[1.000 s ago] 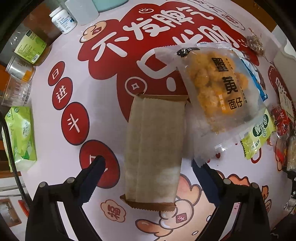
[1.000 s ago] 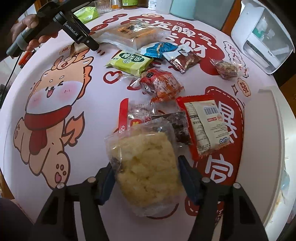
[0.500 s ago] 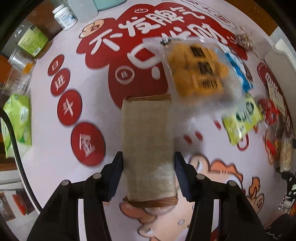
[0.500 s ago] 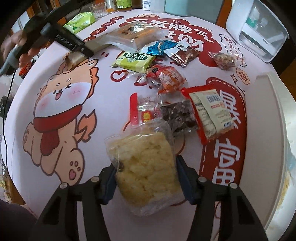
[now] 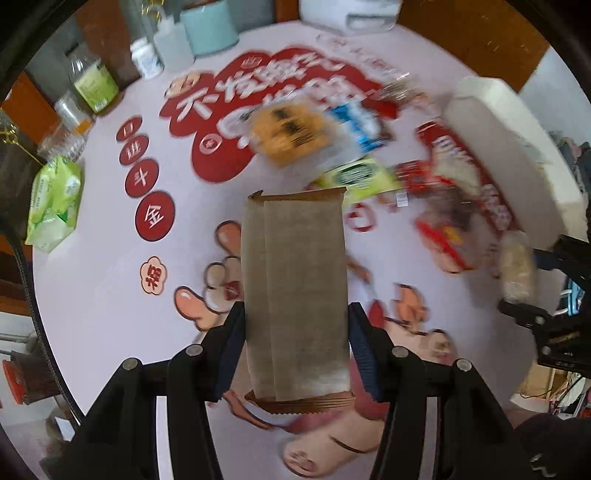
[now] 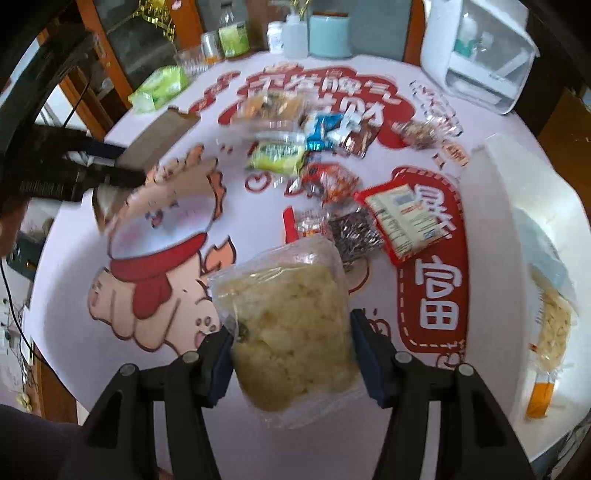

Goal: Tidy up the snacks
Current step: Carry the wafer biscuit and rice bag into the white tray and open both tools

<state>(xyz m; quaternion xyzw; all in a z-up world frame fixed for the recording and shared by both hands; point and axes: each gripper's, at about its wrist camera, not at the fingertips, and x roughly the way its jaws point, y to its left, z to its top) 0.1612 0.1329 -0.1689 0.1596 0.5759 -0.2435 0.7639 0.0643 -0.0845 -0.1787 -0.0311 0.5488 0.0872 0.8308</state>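
Back of my bench (image 6: pixel 92 347): a teal canister (image 6: pixel 330 35), white squeeze bottle (image 6: pixel 295 37), small pill bottle (image 6: pixel 275 37), green-label bottle (image 6: pixel 232 35), and a white appliance (image 6: pixel 480 62) far right. Green tissue pack (image 5: pixel 53 201) sits off left.

blur: your snack pile (image 5: pixel 332 147) smeared, labels unreadable | hidden: brown packet (image 5: pixel 295 288) covers the table print (image 5: pixel 221 280) | cut off: white tray (image 6: pixel 517 229) at right edge, contents unclear
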